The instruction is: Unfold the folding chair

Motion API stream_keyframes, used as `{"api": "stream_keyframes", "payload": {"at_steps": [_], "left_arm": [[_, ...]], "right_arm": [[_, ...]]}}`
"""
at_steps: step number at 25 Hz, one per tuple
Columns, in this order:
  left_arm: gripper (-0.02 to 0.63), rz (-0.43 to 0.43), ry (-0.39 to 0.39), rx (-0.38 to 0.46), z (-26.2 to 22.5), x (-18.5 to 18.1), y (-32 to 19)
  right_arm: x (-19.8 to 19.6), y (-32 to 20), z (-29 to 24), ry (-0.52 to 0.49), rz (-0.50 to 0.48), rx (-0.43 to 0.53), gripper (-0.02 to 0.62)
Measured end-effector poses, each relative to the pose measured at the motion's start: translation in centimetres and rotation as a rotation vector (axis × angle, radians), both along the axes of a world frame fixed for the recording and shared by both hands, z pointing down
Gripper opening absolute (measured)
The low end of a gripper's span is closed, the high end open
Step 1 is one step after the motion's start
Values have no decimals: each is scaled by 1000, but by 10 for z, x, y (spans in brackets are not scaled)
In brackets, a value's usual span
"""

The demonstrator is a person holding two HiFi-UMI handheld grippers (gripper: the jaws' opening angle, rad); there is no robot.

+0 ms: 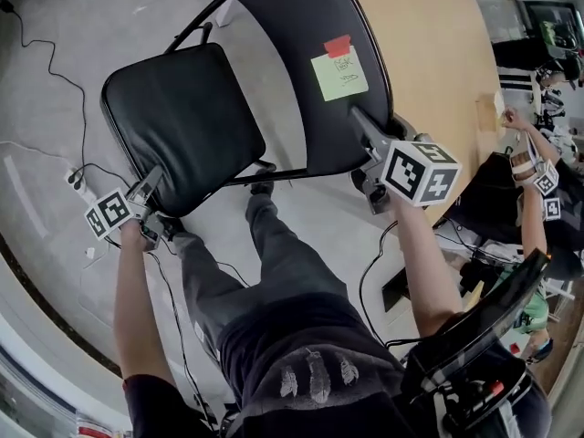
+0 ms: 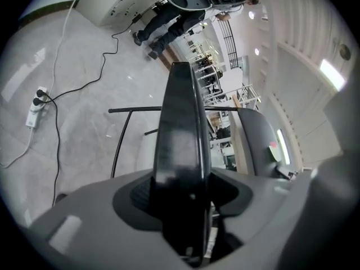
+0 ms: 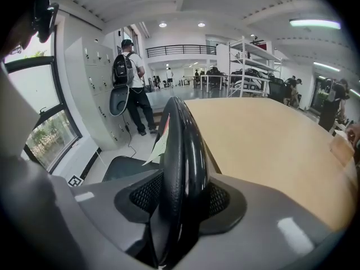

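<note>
- We see a black folding chair (image 1: 182,121).
- Its note (image 1: 338,73) is pale green, its tape (image 1: 337,46) red.
- Marker cubes (image 1: 420,173) carry black-and-white squares.
- The surface (image 1: 438,53) is tan.

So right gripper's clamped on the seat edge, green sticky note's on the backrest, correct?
No. The right gripper is clamped on the backrest edge, not the seat; the right gripper view shows the backrest between its jaws. The seat edge is in the left gripper. The green sticky note is on the backrest.
</note>
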State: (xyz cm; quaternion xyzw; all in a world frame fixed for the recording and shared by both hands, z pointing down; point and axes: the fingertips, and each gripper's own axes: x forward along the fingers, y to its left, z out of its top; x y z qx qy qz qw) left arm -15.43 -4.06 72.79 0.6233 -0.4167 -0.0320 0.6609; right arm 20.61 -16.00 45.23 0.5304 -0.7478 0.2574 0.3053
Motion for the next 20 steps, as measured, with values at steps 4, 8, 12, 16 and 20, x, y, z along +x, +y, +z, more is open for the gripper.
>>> {"api": "stream_keyframes", "payload": {"at_steps": [4,8,12,16,20], "left_arm": [[238,-12,11,21,23,-27,-3],[247,-45,18,23,43,-31,5],[258,-56,13,29,52,-37,3],[267,-61,17,22,63,-41,2],[275,-61,23,37,72,-48,-2]], "right_arm": [[-22,1,10,-3,-10,10,181],[-31,2,12,11,-52,26,178],[-48,4,10,-20,-90,26,164],[-60,5,11,-56,-107,6,135],[-63,1,19,-74,-98,-6,132]]}}
